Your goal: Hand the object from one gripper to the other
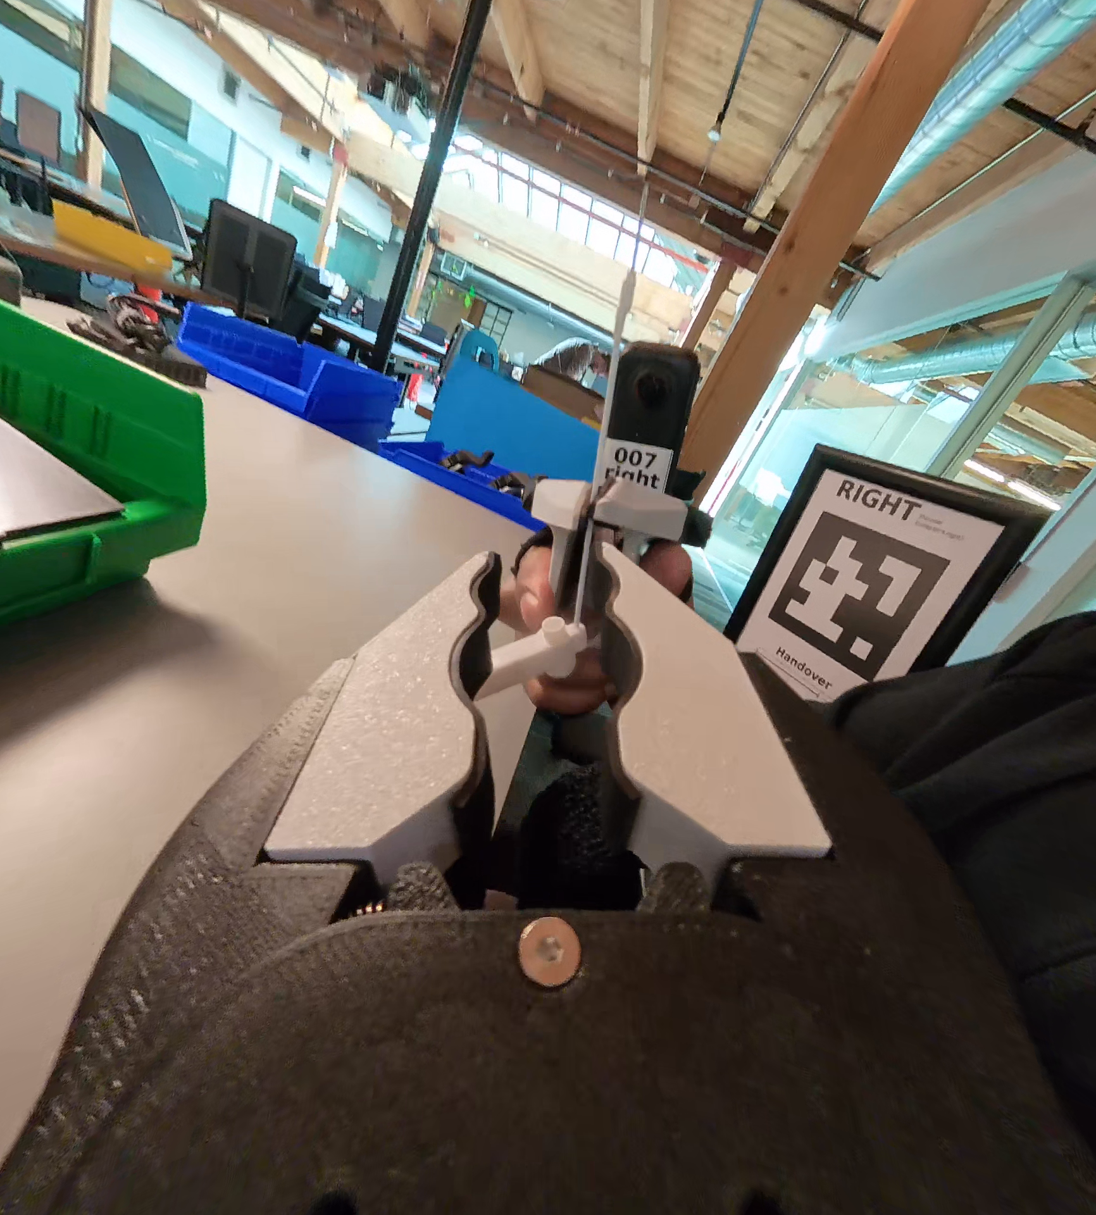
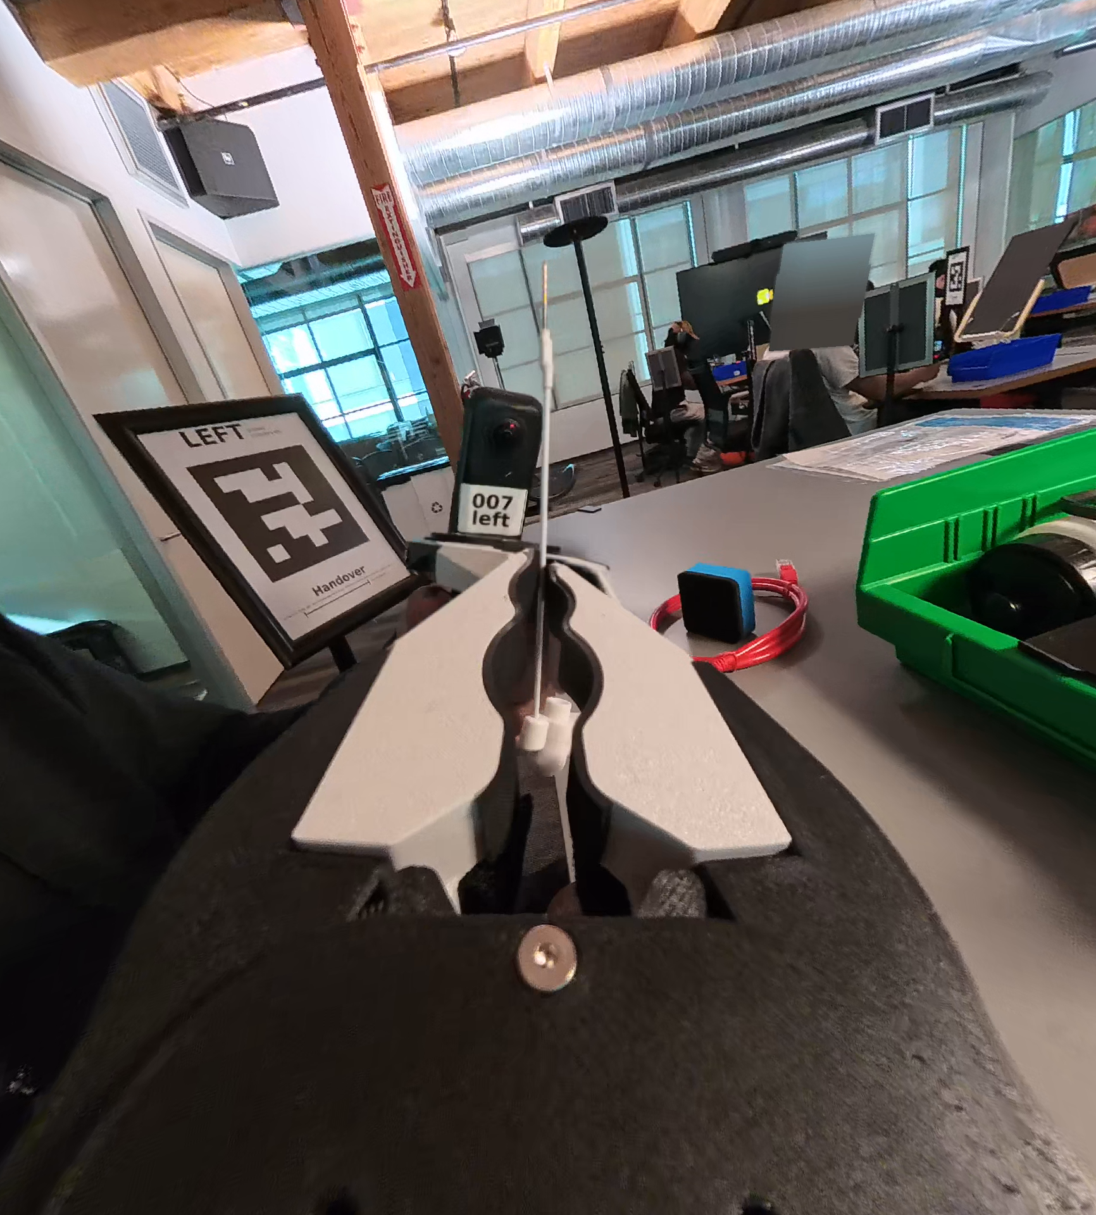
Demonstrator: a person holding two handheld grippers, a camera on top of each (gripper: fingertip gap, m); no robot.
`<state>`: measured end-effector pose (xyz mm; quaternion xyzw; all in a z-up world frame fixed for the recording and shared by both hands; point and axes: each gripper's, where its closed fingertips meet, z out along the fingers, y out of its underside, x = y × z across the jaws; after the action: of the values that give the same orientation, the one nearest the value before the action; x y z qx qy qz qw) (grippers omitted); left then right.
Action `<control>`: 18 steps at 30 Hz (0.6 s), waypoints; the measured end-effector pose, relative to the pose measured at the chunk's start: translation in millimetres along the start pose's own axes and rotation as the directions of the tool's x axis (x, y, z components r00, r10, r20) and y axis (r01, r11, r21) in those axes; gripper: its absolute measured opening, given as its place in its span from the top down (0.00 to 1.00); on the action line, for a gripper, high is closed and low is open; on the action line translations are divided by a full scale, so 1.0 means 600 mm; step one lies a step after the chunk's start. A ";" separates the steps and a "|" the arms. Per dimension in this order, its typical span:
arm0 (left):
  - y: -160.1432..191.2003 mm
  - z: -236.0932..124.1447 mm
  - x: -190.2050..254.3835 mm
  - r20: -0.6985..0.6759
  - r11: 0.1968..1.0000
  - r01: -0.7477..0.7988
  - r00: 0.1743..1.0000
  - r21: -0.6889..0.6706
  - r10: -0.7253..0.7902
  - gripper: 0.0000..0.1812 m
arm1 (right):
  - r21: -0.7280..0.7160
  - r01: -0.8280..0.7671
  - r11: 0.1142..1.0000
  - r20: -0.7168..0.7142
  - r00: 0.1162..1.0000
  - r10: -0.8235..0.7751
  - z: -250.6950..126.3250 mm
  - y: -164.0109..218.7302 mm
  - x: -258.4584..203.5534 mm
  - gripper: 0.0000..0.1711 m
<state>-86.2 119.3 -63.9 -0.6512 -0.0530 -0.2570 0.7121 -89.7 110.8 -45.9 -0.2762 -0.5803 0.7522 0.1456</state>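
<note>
The object is a thin white rod (image 1: pixel 608 407) with small white tube fittings (image 1: pixel 535 651) at its lower end. It stands upright above the grey table (image 1: pixel 269 559). My right gripper (image 2: pixel 540 569) is shut on the rod (image 2: pixel 542 526) with its fingertips, and the fittings (image 2: pixel 545 730) hang between its fingers. In the left wrist view the right gripper (image 1: pixel 591 509) faces me, shut on the rod. My left gripper (image 1: pixel 548 559) is open, its fingers on either side of the rod's lower end and fittings, not touching them.
A green bin (image 1: pixel 92 421) (image 2: pixel 992 592) sits on the table beside the grippers. Blue bins (image 1: pixel 295 375) stand farther back. A framed marker sign (image 1: pixel 861 572) (image 2: pixel 269 519) stands near the table edge. A red cable (image 2: pixel 762 631) and a blue-black block (image 2: pixel 716 605) lie nearby. Only a small space, under 4 cm, lies between the two pairs of fingers.
</note>
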 end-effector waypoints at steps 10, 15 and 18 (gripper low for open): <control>0.008 0.004 0.015 0.009 1.000 -0.023 1.000 0.012 0.023 0.92 | -0.016 -0.004 1.000 0.042 0.999 0.005 0.028 0.016 -0.008 0.99; 0.011 0.006 0.018 -0.002 1.000 -0.026 1.000 -0.002 0.026 0.97 | -0.019 0.016 1.000 0.029 0.999 -0.015 0.026 0.017 -0.004 0.99; 0.011 0.005 0.019 -0.009 1.000 -0.015 1.000 -0.005 0.015 0.99 | -0.017 0.057 0.998 0.010 0.998 -0.056 0.023 0.013 -0.003 0.98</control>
<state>-72.8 119.1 -64.7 -0.6523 -0.0442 -0.2550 0.7124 -95.6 96.6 -50.5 -0.2574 -0.5950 0.7440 0.1617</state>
